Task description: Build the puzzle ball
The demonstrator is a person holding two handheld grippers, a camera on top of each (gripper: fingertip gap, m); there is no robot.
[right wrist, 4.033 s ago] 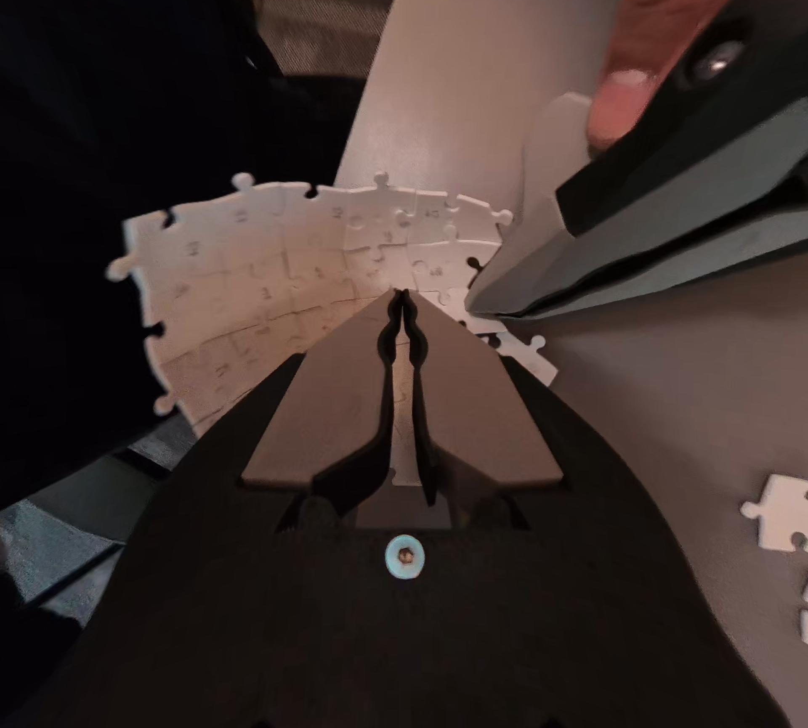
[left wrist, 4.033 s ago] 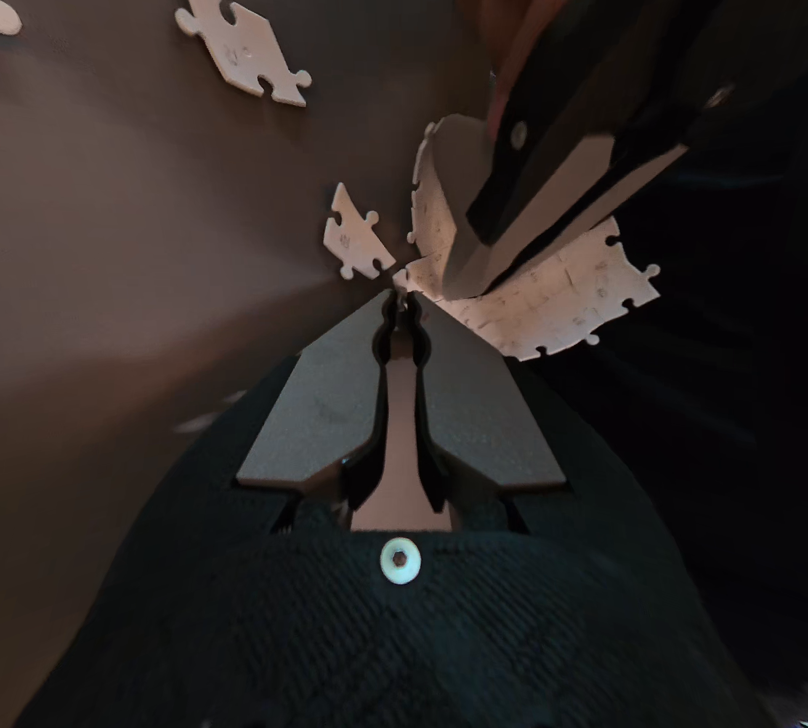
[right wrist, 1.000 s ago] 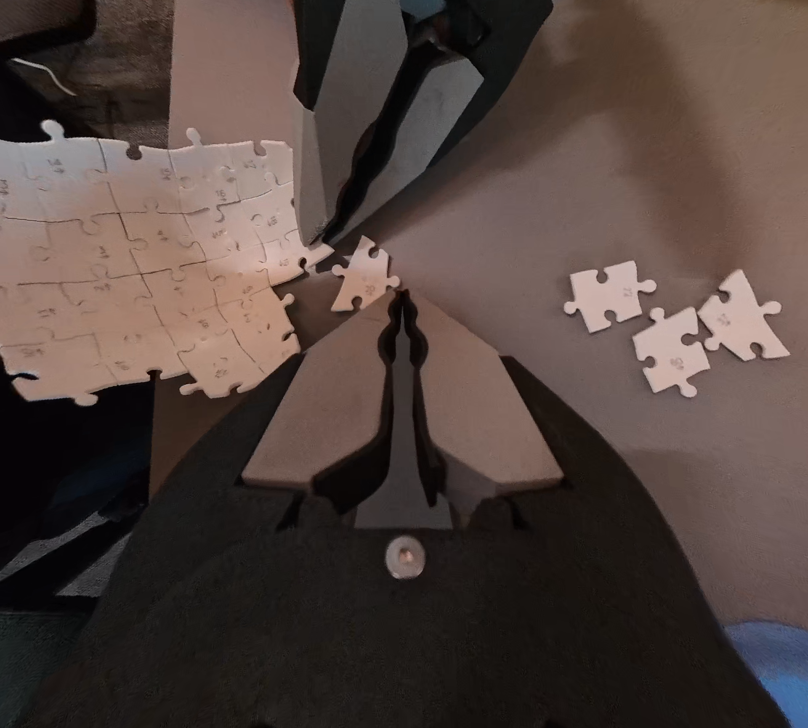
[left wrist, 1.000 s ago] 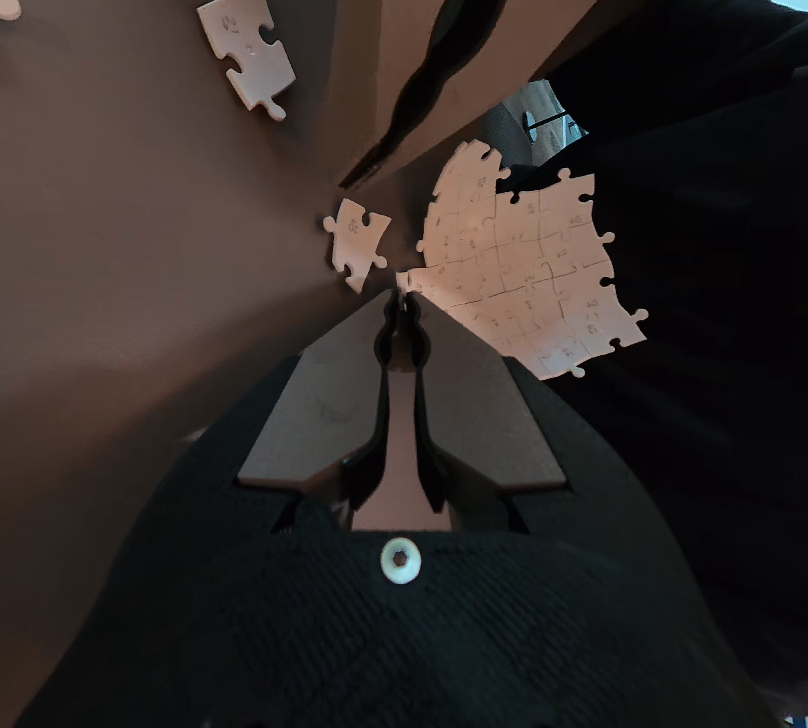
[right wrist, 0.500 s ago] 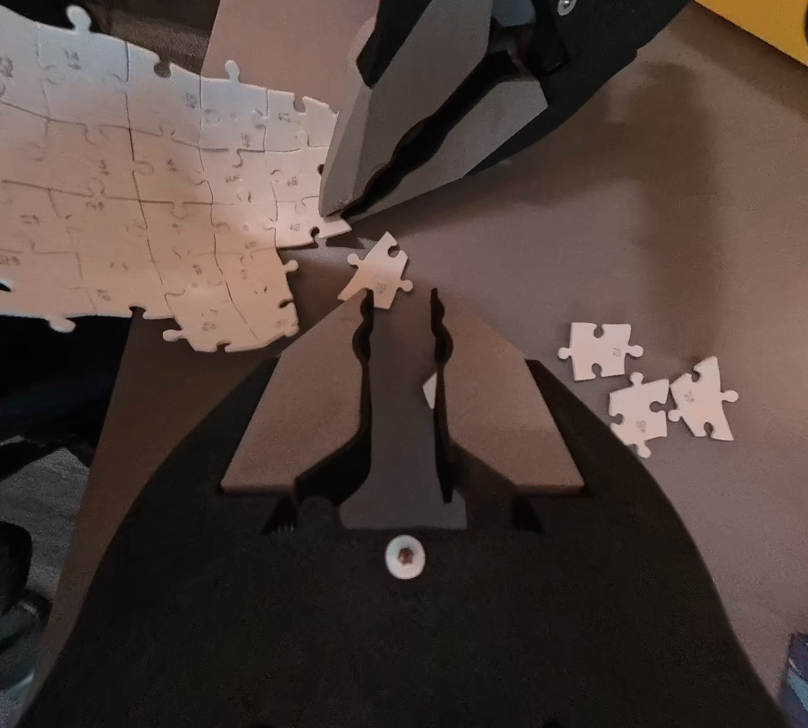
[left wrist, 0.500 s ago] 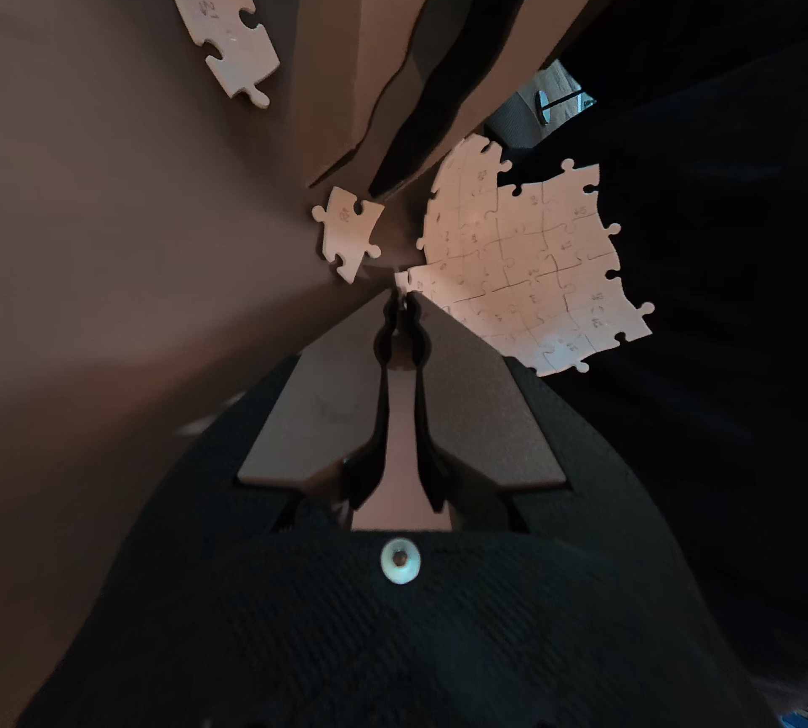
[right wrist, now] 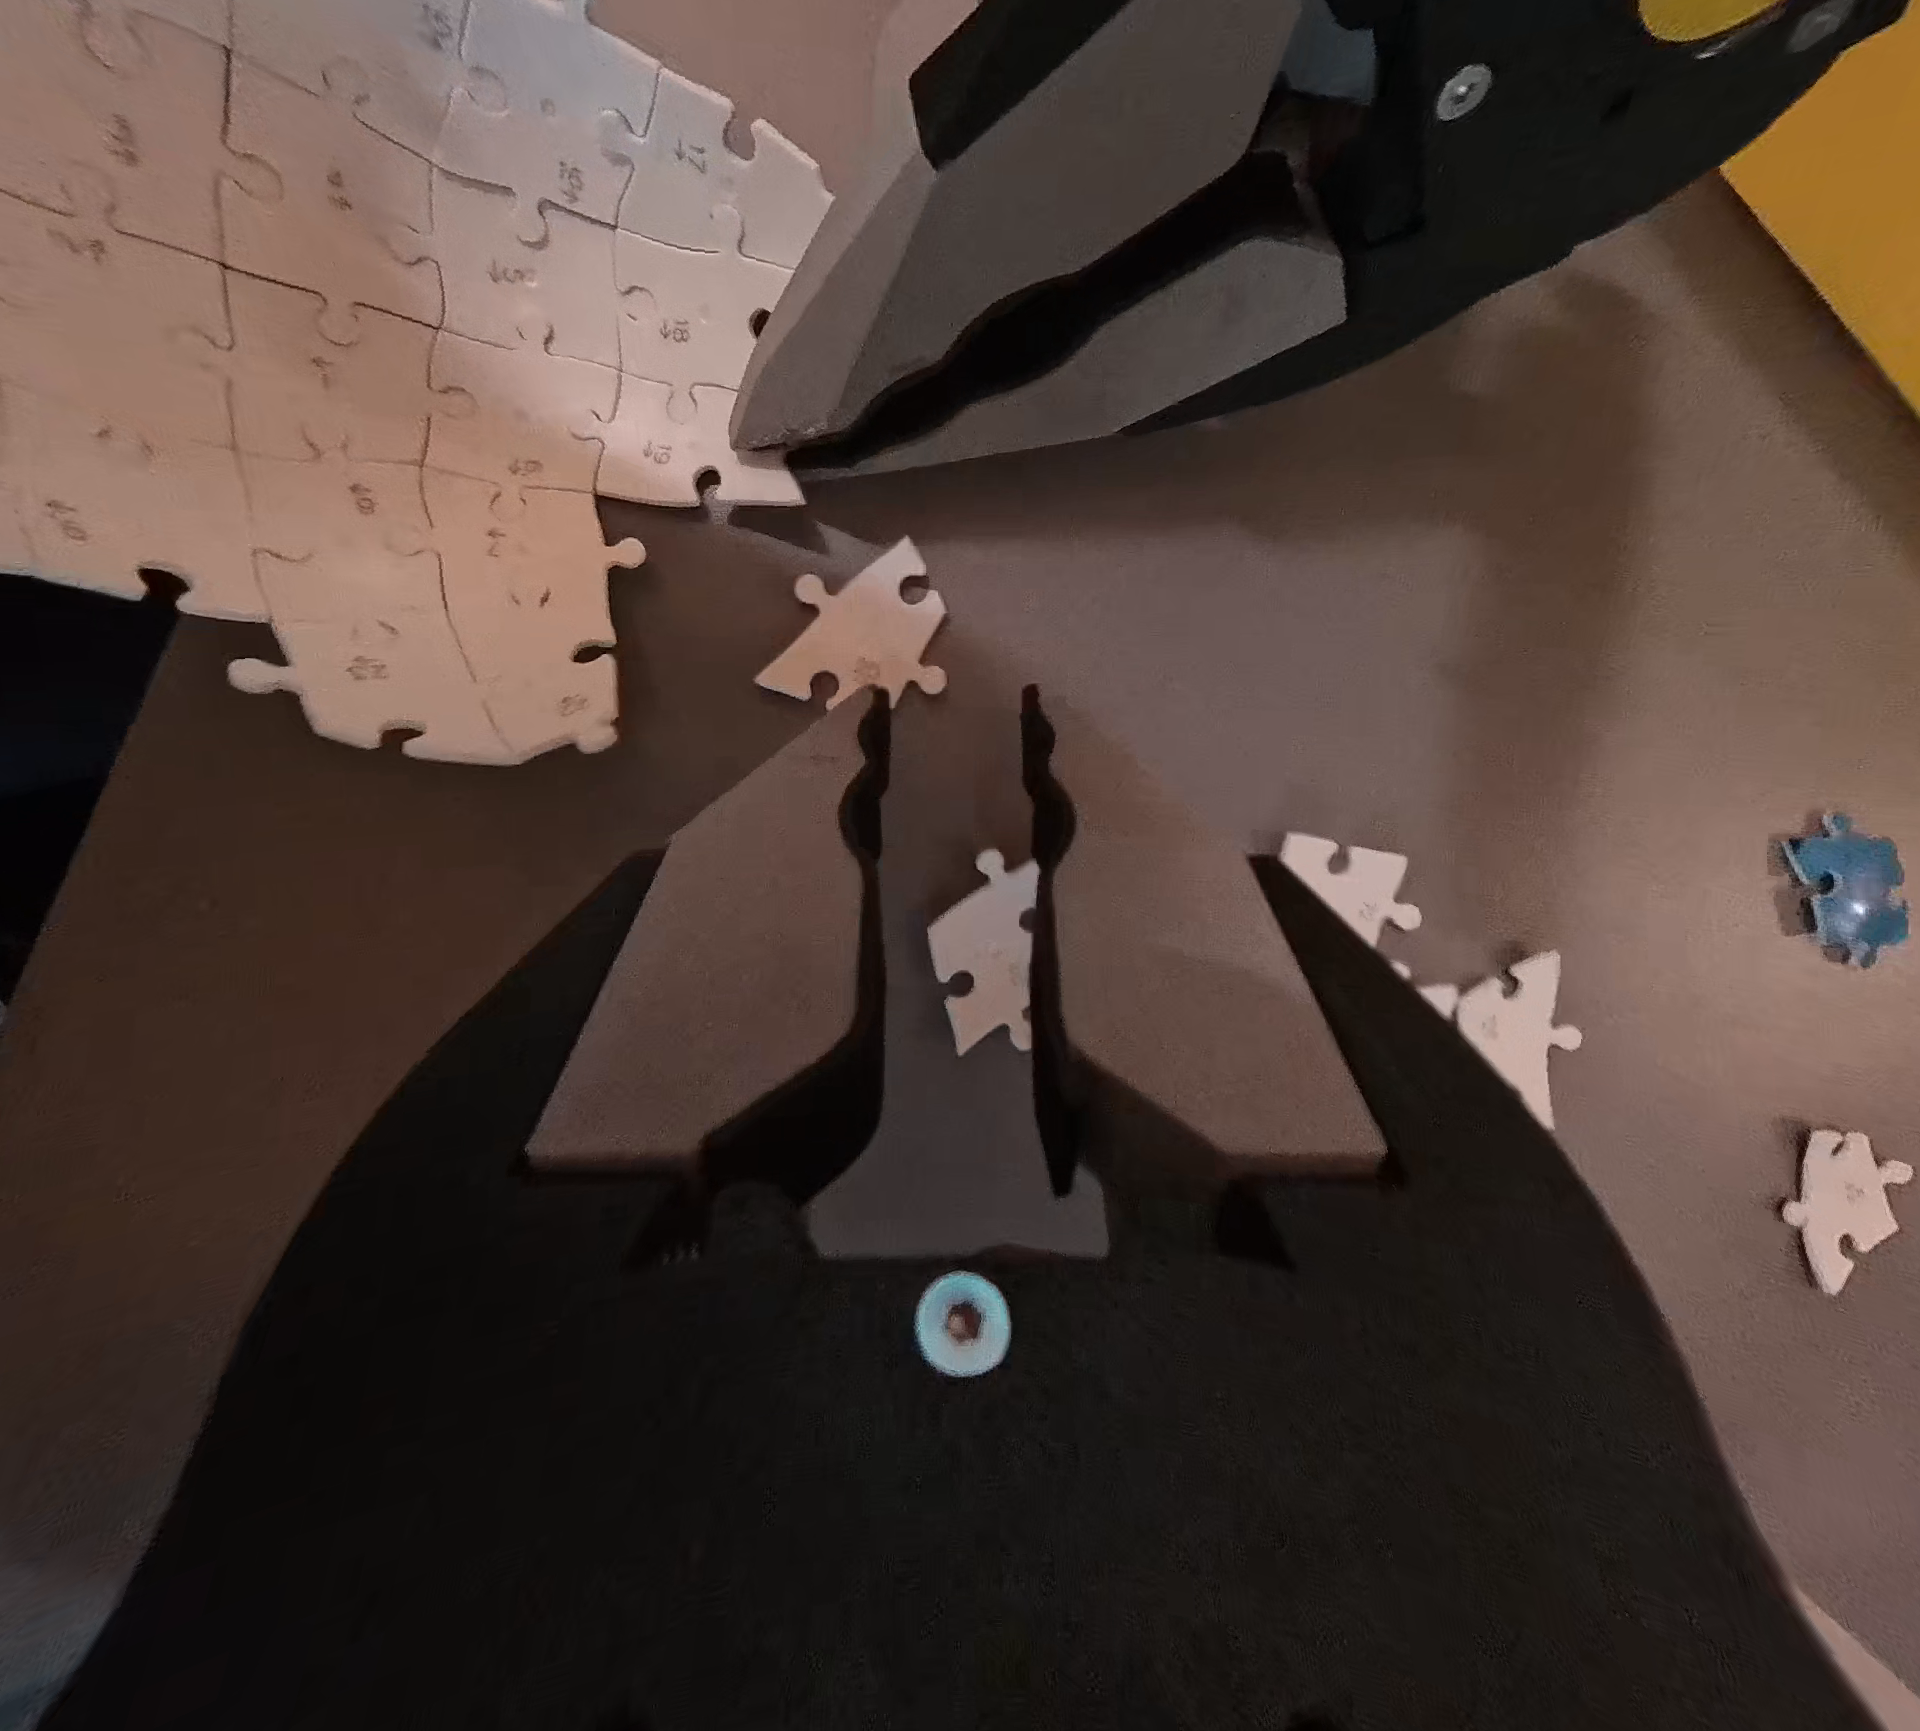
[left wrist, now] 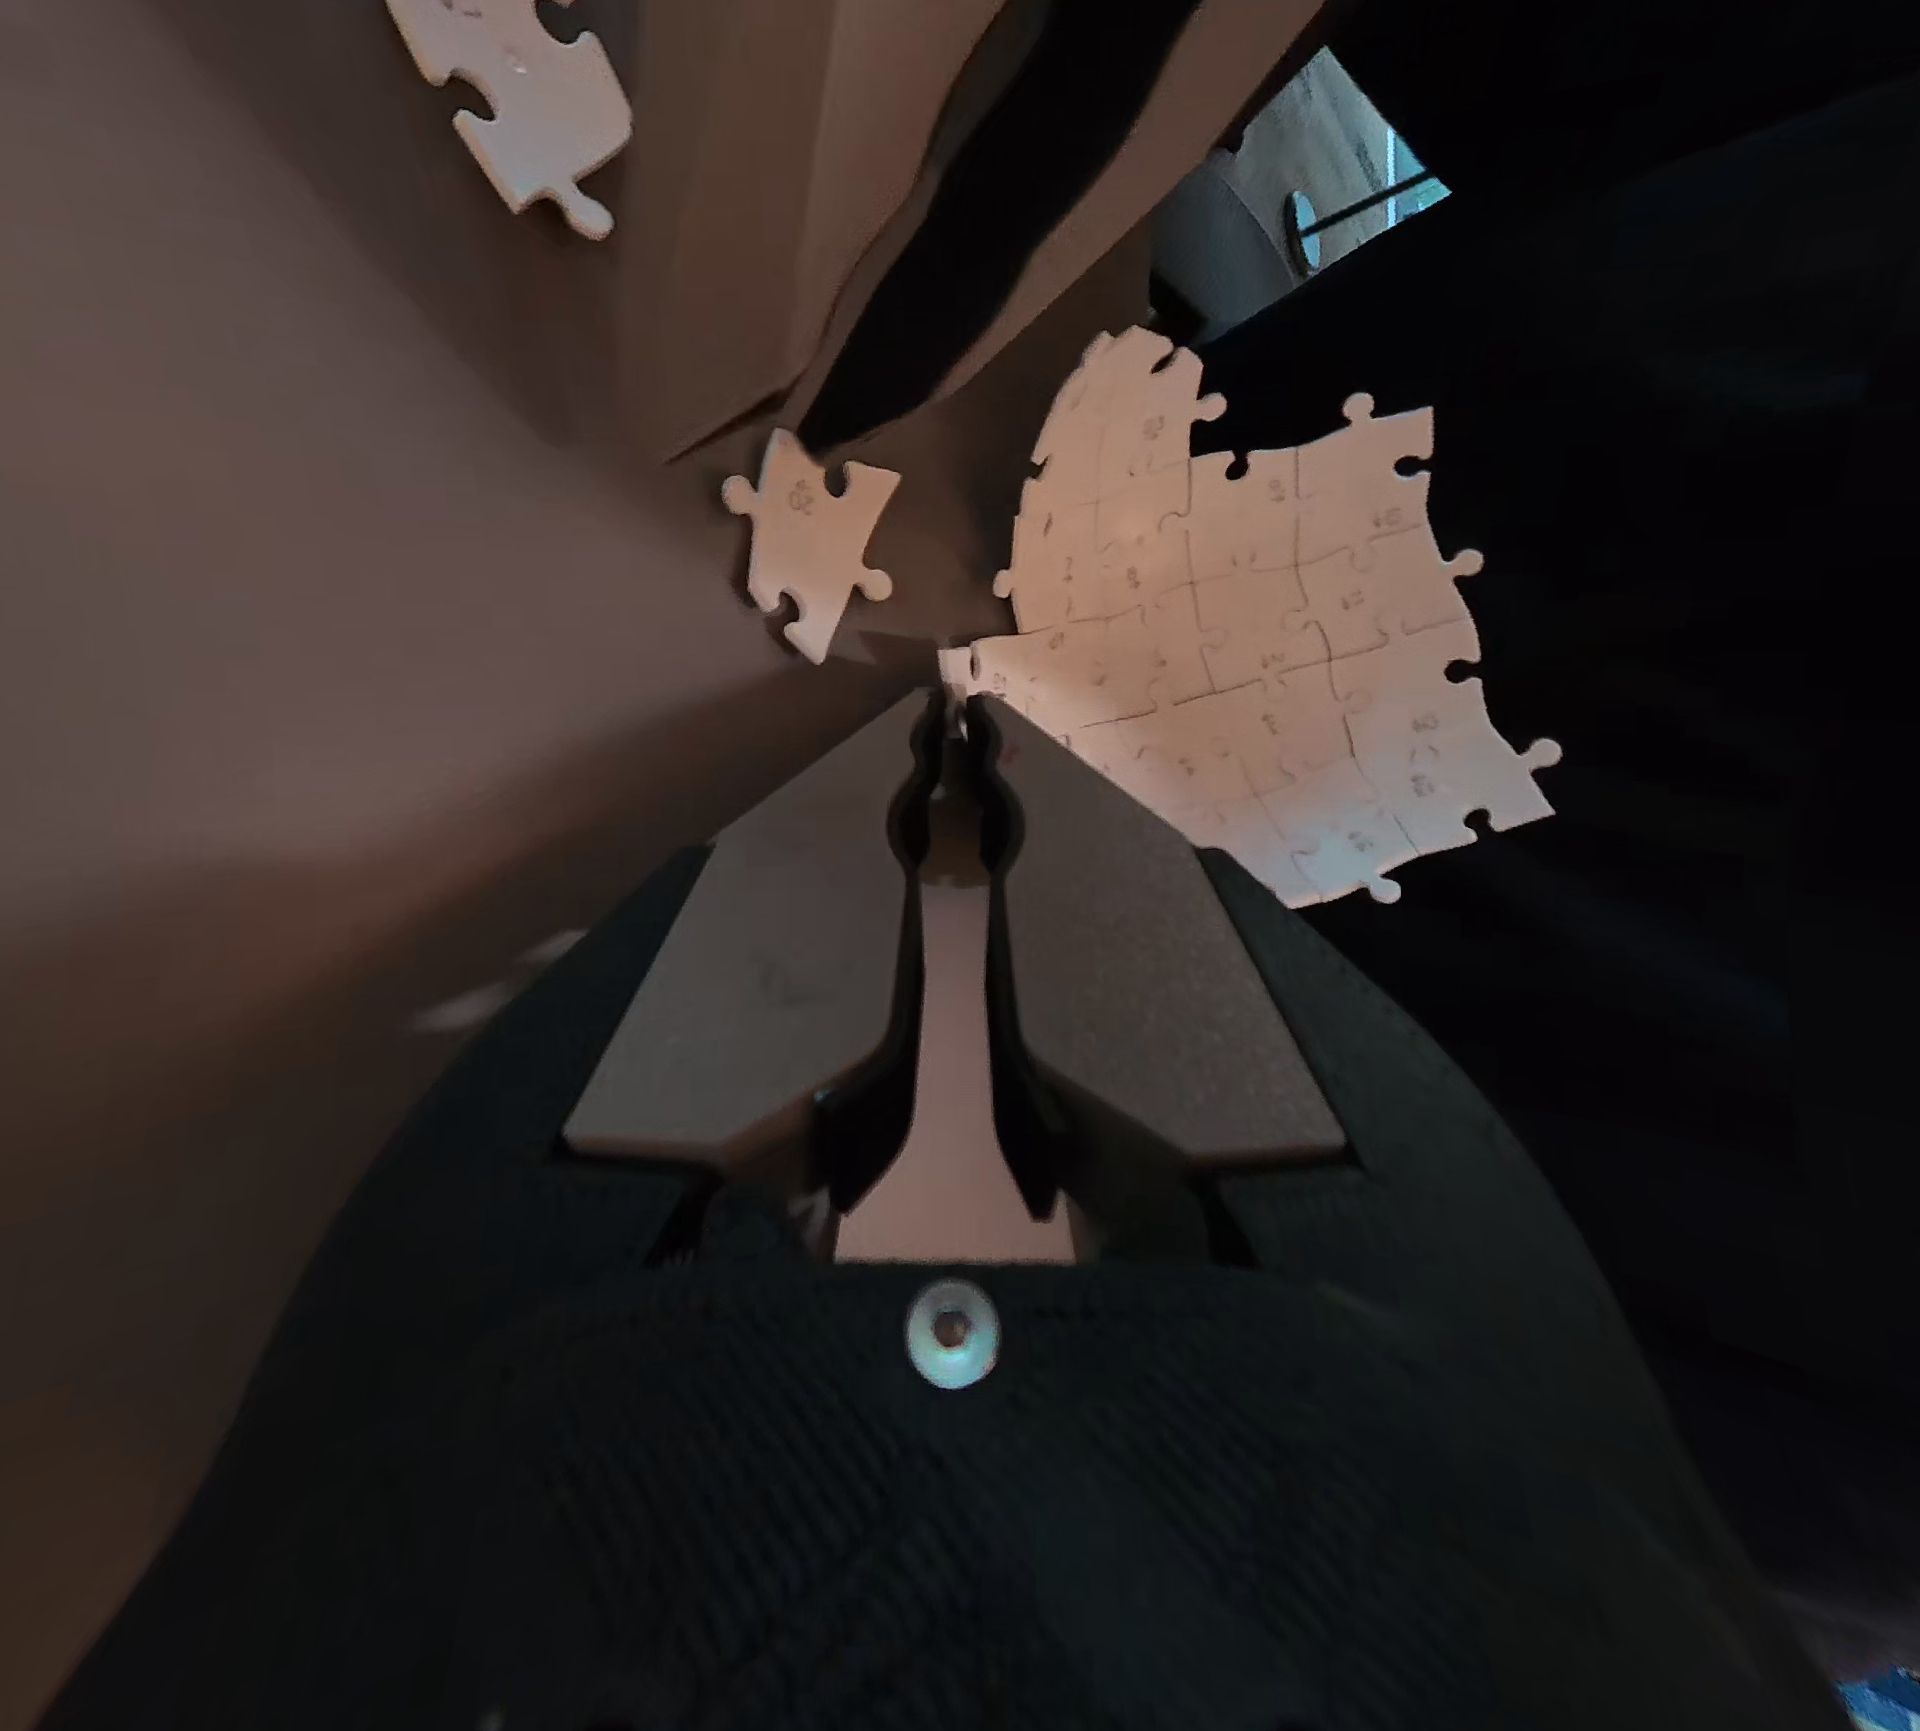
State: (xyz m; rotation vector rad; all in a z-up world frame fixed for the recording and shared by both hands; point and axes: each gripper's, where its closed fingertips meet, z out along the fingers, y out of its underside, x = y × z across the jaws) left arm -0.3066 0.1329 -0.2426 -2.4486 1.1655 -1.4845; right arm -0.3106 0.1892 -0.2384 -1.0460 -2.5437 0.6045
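1. Since half a second ago: right gripper (right wrist: 954, 705) spread wider and brought closer to the loose piece (right wrist: 860, 628); jaws now clearly apart, with nothing between them.
2. Loose piece flat on the worktop (right wrist: 1299, 642), just ahead of the right jaws' left tip, near touching it but not yet between the jaws.
3. Left gripper (left wrist: 954, 707) unchanged: jaws together, clamped on a corner of the panel (left wrist: 1257, 632) of joined white pieces, its curved sheet fanning out right of those jaws and partly past the worktop edge.
4. From the right wrist view: left gripper coming in from upper right, its tips pinching the panel's near corner; loose piece between that corner and the right jaws.
5. Meaning for the task, as a judgement: opening and closing in point to a pick of the loose piece, to be fitted next onto the panel's open edge near the pinched corner.
6. Still to place: more white pieces (right wrist: 1512, 1021) right of and under the right jaws, one blue piece (right wrist: 1847, 886) far right, another white piece (left wrist: 504, 34) well ahead-left of the left jaws. Ball far from closed.
7. Risk: flat thin piece likely to slide off under a tip rather than lift.
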